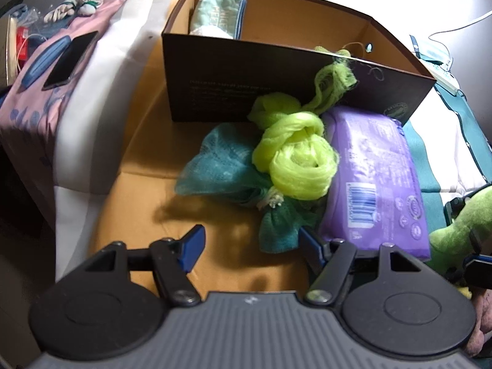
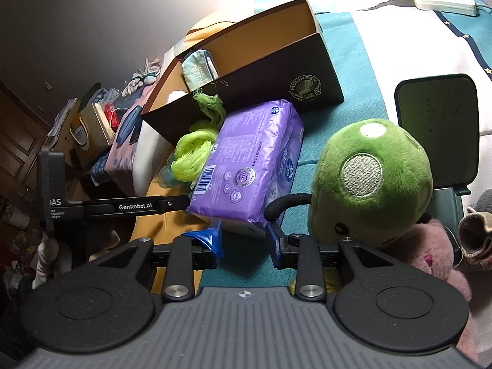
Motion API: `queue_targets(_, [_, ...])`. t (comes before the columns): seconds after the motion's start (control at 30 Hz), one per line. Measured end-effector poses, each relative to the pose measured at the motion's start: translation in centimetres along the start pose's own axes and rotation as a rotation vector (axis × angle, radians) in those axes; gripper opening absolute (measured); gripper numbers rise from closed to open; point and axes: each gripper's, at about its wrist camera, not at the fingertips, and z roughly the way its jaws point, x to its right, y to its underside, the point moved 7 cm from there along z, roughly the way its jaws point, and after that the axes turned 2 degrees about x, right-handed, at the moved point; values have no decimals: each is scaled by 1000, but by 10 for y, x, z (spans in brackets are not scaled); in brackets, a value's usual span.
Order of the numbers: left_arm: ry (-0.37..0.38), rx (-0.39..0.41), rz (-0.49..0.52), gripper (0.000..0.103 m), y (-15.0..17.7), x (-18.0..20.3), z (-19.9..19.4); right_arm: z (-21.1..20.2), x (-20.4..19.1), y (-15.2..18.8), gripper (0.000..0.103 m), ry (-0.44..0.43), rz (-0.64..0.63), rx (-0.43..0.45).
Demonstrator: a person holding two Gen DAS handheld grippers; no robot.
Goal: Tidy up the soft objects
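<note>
My left gripper [image 1: 252, 246] is open and points down at the orange cloth, with nothing between its fingers. Its right finger [image 1: 310, 243] is close to a teal mesh sponge [image 1: 221, 169]. A lime-green mesh sponge [image 1: 295, 160] lies on the teal one, one end draped over the wall of the dark box [image 1: 276, 61]. A purple tissue pack [image 1: 375, 178] lies beside them. My right gripper [image 2: 244, 243] stands narrowly open over teal cloth, just short of the tissue pack's [image 2: 246, 166] near corner. A green plush [image 2: 369, 178] sits to its right.
A pale pouch [image 1: 218, 12] stands inside the orange-lined box. A phone [image 1: 72, 58] and a blue case lie on the pink cloth at left. A dark green case [image 2: 436, 129] stands behind the plush, a pink plush [image 2: 430, 261] below it, and a power strip [image 2: 446, 1] lies far back.
</note>
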Motion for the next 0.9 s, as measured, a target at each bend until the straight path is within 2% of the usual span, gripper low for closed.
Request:
queue_targets(0.17, [12,-15,-50,70,-2,-8,17,4,-2,-3,14,7,-5,-6])
queue_targets(0.33, [36,3,-45,70,-4,-4,23,9,-12,-9,14,4,-27,-10])
queue_targets(0.47, [48,19,-35,49,-5,-3,29,15,-19,-13,14,7,-39,-15])
queue_targets(0.53, [54,31,-19,32,-5,-3,28,17,-22,-14,14,8,-44,-16])
queue_targets(0.57, [60,32,-15,16,-5,-3,28,18,-24,-15,14,9,-46,-16])
queue_targets(0.7, [63,38,-7,6,-4,-7,26,24,-31,-20,14,9,-53,-14])
queue_targets(0.9, [57,36,21,4,12,-21,7,42,-56,-32,14,-16,-116,-10])
